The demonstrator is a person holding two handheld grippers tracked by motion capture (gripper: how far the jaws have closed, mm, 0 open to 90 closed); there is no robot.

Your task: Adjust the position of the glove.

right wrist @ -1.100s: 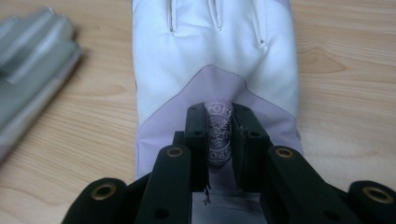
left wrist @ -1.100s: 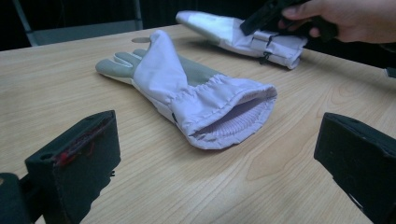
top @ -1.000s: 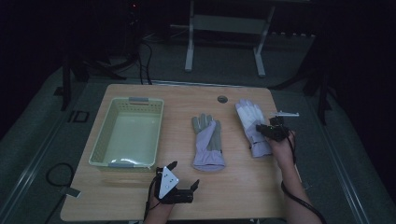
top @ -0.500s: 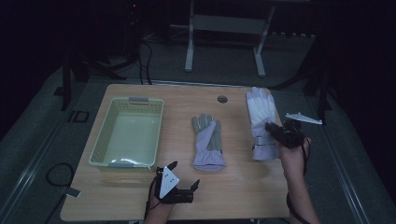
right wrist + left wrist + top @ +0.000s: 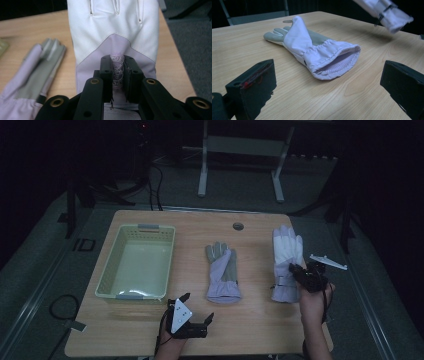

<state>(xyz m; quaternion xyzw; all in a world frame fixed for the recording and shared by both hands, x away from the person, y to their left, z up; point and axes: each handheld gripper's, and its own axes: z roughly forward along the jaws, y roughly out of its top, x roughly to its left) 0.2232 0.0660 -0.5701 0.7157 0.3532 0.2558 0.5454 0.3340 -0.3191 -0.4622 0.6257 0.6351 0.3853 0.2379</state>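
Two lilac and white gloves are on the wooden table (image 5: 255, 330). One glove (image 5: 223, 271) (image 5: 317, 47) (image 5: 32, 77) lies flat at the table's middle, grey palm up, cuff toward me. My right gripper (image 5: 299, 271) (image 5: 117, 72) is shut on a pinch of fabric on the back of the second glove (image 5: 286, 260) (image 5: 112, 32), which it holds lifted over the table's right side. That glove's cuff (image 5: 387, 12) hangs in the air in the left gripper view. My left gripper (image 5: 196, 312) (image 5: 324, 90) rests open near the front edge, jaws wide, facing the flat glove's cuff.
A pale green plastic basket (image 5: 107, 282) stands on the left of the table. A round cable hole (image 5: 238, 226) is near the back edge. A metal stand (image 5: 240, 160) sits on the floor behind the table.
The right gripper has carried its glove up, to the right and toward the near side of the table. The left gripper and the middle glove have stayed put.
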